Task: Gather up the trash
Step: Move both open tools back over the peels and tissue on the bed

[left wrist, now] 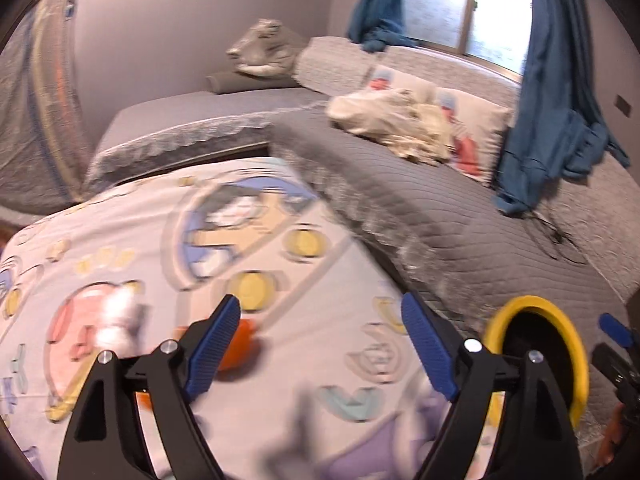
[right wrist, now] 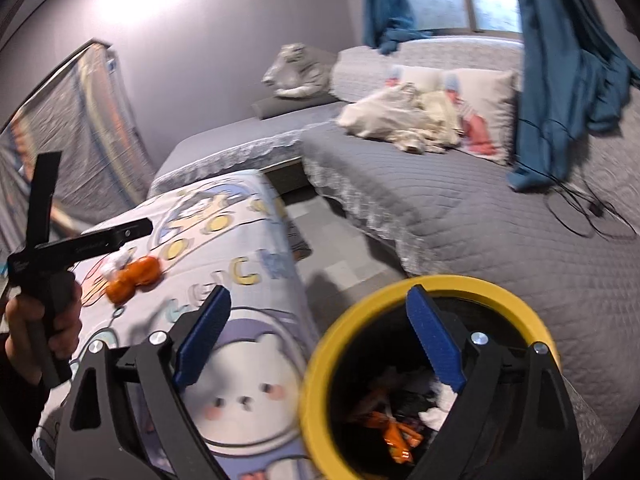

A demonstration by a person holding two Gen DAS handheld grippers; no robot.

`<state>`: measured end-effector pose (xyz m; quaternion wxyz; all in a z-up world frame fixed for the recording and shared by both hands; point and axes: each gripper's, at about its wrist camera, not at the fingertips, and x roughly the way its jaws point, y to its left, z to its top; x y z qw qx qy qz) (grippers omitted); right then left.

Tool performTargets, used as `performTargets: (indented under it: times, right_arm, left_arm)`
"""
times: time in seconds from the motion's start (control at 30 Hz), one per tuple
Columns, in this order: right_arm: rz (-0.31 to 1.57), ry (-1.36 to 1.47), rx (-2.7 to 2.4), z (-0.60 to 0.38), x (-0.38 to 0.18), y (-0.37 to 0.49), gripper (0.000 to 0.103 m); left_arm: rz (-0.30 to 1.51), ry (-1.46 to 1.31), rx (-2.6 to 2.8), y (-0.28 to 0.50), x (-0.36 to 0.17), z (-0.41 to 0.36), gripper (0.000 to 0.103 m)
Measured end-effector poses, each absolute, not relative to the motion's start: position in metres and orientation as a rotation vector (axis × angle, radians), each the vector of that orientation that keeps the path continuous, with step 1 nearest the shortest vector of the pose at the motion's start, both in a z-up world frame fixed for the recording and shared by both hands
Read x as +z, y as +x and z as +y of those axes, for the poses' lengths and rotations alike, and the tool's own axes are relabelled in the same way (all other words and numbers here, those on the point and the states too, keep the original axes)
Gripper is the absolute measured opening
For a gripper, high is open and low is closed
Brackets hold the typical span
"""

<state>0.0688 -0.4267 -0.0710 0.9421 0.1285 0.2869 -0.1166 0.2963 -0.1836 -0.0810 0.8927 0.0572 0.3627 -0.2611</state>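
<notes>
Hovering over a cartoon-print bed cover, both grippers spread wide and empty.

Left gripper (left wrist: 320,316) gapes above the cover (left wrist: 280,420), with orange wrappers (left wrist: 236,350) and a crumpled white tissue (left wrist: 118,320) at its 9 o'clock. Right gripper (right wrist: 318,308) stands open over the yellow-rimmed bin (right wrist: 316,364), at its 5 o'clock, which holds orange and white trash (right wrist: 394,436). A grey bed (right wrist: 460,216) lies at 1 o'clock.
</notes>
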Motion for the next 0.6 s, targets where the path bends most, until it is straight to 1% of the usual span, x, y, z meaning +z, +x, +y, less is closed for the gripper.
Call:
performTargets:
  times: [0.27,0.43,0.6]
  right_arm:
    - [0.624,0.195,-0.106,-0.366,-0.072,0.11,0.087]
    - [0.652,0.156,-0.043,-0.336,-0.076,0.132,0.087]
    - [0.686,0.119,0.018,-0.308,-0.084,0.151,0.087]
  left_arm:
    - [0.796,0.131,-0.343,0.349,-0.101,-0.096,0.08]
    - [0.839,0.12,-0.278,0.37,-0.123,-0.063,0.08]
    - [0.876,0.106,-0.256,0.385,-0.141,-0.049,0.08]
